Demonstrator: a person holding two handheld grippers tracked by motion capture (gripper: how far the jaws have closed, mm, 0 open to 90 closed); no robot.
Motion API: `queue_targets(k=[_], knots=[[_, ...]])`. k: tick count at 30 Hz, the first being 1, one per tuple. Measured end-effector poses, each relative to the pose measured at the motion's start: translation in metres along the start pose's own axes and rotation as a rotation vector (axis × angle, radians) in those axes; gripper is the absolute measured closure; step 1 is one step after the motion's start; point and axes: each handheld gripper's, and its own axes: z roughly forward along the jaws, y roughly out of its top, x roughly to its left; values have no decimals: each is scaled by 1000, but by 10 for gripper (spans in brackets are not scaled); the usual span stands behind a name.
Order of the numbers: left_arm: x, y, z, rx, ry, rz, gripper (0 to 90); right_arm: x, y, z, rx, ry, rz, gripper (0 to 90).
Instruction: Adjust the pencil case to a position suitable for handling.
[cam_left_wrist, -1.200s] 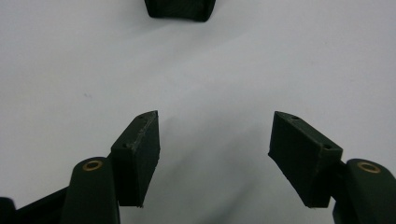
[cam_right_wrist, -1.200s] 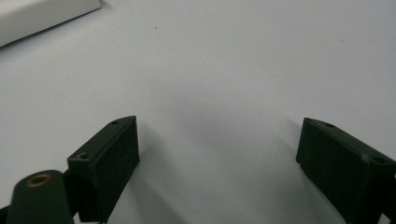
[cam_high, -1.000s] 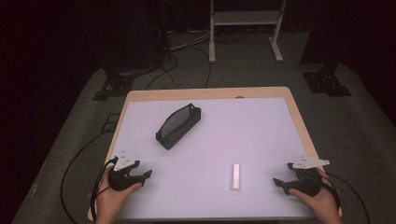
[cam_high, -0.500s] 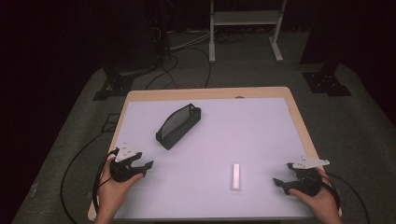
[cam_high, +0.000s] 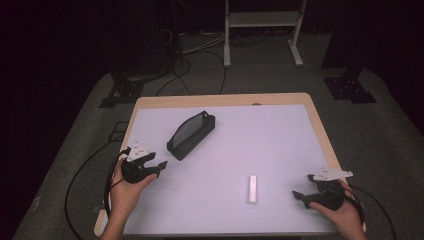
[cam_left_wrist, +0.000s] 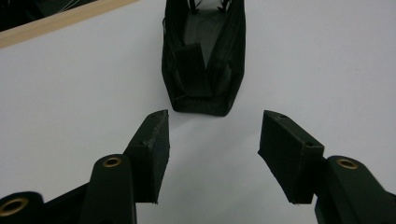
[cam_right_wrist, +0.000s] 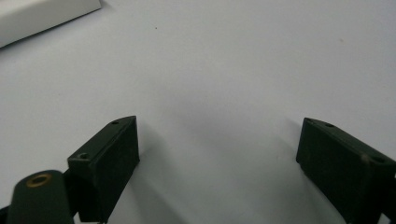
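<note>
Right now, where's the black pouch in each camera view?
High view: black pouch lies left of centre, ahead of the left gripper.
Left gripper view: top centre, just beyond the open jaws.
Right gripper view: not in it.
Shared landmark: the white tabletop.

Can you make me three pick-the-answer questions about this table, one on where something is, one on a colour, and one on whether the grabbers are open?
1. Which gripper is nearest the black pouch?
A. left gripper
B. right gripper
C. both the same

2. What colour is the small bar on the table?
A. red
B. white
C. green

3. How do the left gripper's jaws stand?
A. shut on the pouch
B. shut on nothing
C. open

Answers: 1 A, it points at the pouch's end from close by. 2 B, it looks white against the pale top. 3 C, a wide gap shows between them.
</note>
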Motion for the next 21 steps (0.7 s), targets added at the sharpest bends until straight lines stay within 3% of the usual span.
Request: queue_targets(k=[21], knots=[[8, 34, 16, -40, 15, 14, 480, 0, 0, 0, 0, 1, 0, 122]])
